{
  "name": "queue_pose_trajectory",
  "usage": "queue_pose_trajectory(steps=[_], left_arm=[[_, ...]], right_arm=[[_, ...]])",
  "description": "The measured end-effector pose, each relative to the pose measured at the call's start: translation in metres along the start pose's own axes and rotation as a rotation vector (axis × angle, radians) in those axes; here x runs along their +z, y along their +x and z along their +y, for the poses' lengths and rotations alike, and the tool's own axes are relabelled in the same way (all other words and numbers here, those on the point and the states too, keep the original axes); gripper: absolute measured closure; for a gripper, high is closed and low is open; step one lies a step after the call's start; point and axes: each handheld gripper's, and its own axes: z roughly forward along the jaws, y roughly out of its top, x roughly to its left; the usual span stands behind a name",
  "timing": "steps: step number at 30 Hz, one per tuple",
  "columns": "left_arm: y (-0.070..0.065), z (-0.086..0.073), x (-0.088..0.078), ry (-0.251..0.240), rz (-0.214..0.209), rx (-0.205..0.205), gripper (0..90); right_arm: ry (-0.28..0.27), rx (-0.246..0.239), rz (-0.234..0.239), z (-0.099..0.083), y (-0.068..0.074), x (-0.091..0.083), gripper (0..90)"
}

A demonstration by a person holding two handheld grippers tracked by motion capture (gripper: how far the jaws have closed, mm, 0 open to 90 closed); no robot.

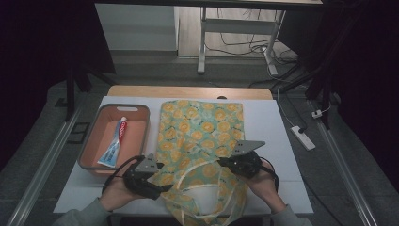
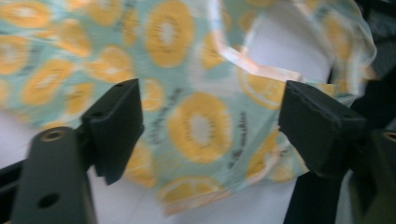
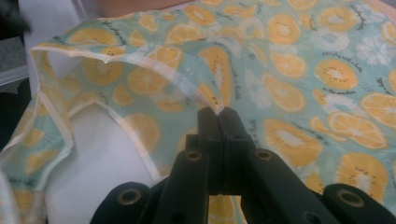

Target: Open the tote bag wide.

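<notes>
Right gripper point(image 3: 219, 114) has its jaws clamped on the cloth bag's point(image 1: 197, 132) rim, lifting it off the white surface point(image 1: 268, 127). Left gripper point(image 2: 210, 121) hovers with jaws wide at the bag's edge; print lettering unreadable.

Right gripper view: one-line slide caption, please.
Right gripper shut on the rim of the fruit-print bag, lifting its mouth open.

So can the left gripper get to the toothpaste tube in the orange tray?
Probably yes: the left gripper is open and holds nothing, and the white-and-red toothpaste tube lies uncovered in the open orange tray just beyond it.
</notes>
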Motion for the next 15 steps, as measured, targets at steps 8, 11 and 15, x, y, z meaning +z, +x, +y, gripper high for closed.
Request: queue_pose_trajectory(steps=[8, 11, 15], left_arm=[[-0.014, 0.008, 0.028, 0.082, -0.036, 0.076, 22.0], [-0.013, 0.008, 0.039, 0.122, 0.007, 0.093, 39.3], [-0.008, 0.007, 0.044, 0.134, -0.005, 0.068, 74.3]], right_arm=[[-0.006, 0.028, 0.004, -0.003, -0.006, 0.0, 89.2], [-0.01, 0.026, 0.006, -0.004, -0.006, -0.001, 89.2], [-0.01, 0.029, 0.009, -0.005, -0.006, -0.003, 89.2]])
